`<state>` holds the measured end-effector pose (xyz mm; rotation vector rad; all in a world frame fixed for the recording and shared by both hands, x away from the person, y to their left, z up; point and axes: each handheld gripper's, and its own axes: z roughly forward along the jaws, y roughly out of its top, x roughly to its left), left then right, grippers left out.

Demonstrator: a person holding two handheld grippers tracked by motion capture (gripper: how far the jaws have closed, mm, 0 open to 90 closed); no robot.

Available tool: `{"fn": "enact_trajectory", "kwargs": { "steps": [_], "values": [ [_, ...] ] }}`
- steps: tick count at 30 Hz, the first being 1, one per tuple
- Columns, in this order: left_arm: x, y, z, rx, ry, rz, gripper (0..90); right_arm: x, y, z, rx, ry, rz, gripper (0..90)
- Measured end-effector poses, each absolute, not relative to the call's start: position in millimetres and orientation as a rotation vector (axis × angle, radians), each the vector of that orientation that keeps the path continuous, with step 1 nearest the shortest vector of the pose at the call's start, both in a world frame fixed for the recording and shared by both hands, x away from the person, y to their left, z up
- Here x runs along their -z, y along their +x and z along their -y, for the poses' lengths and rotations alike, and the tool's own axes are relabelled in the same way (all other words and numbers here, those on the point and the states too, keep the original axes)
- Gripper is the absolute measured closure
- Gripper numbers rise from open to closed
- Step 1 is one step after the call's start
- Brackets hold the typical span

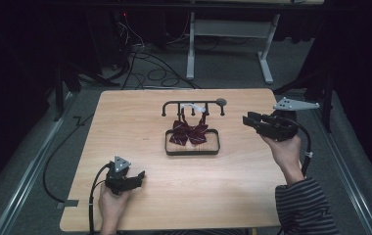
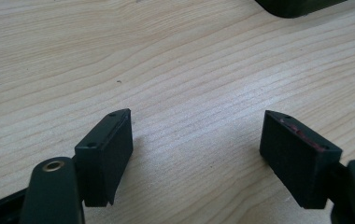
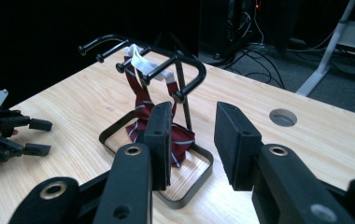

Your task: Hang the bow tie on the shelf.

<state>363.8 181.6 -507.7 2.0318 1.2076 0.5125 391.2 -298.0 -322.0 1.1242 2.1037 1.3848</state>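
A dark red striped bow tie [image 1: 189, 132] hangs by a white strap [image 3: 140, 58] from a black wire rack [image 1: 192, 104] that stands on a tray-like base [image 1: 192, 152] at the table's middle. In the right gripper view the bow tie [image 3: 138, 100] drapes down into the base [image 3: 203, 177]. My right gripper [image 1: 247, 119] is held above the table to the right of the rack and points at it. Its jaws [image 3: 194, 109] stand apart with nothing between them. My left gripper [image 1: 142, 177] rests low at the front left, open over bare wood [image 2: 197, 114].
The table [image 1: 233, 181] is light wood with a round cable hole [image 3: 283, 117] behind the rack. A corner of the rack's base [image 2: 297, 4] shows ahead of the left gripper. Cables and a white desk frame [image 1: 191, 44] lie on the floor beyond the far edge.
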Motion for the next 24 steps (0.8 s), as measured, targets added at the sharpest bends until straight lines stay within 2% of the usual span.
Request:
{"fn": "enact_trajectory", "kwargs": {
  "steps": [24],
  "values": [
    [507.8,363.7,-181.3,-0.514,2.033,-1.207,25.9,362.7,356.1,338.4,-1.423,1.260,-2.004,67.7]
  ]
}}
